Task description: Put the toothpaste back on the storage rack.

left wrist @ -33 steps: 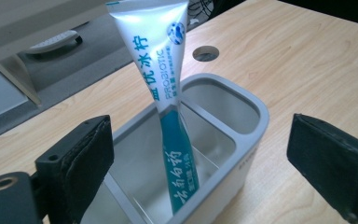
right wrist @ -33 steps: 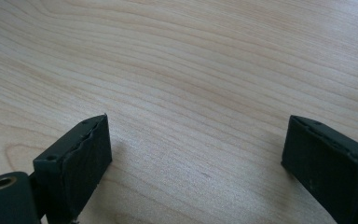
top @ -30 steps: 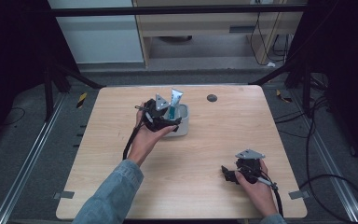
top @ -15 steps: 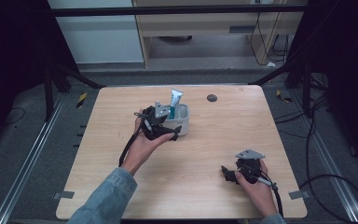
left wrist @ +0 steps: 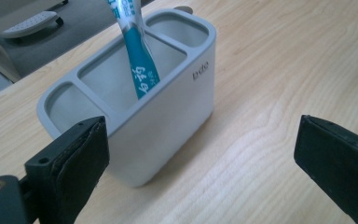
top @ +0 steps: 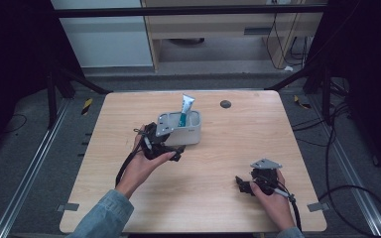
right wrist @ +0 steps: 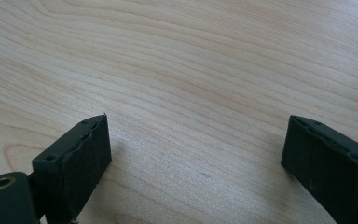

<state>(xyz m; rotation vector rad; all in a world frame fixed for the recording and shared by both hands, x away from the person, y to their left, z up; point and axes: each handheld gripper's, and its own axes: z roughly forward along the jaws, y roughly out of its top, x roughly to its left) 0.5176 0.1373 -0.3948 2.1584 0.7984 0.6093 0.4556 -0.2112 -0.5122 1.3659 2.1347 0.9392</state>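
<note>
On the wooden worktop (top: pixel 218 163) stands a grey holder (left wrist: pixel 135 102) with 3 compartments, and a teal and white tube (left wrist: pixel 137 56) leans upright in its middle one. The left claw (left wrist: pixel 200 163) sits just in front of the holder with its jaws spread wide and nothing between them. The right claw (right wrist: pixel 196 163) rests low over bare wood near the worktop's front right, well apart from the holder, its jaws also wide and empty.
</note>
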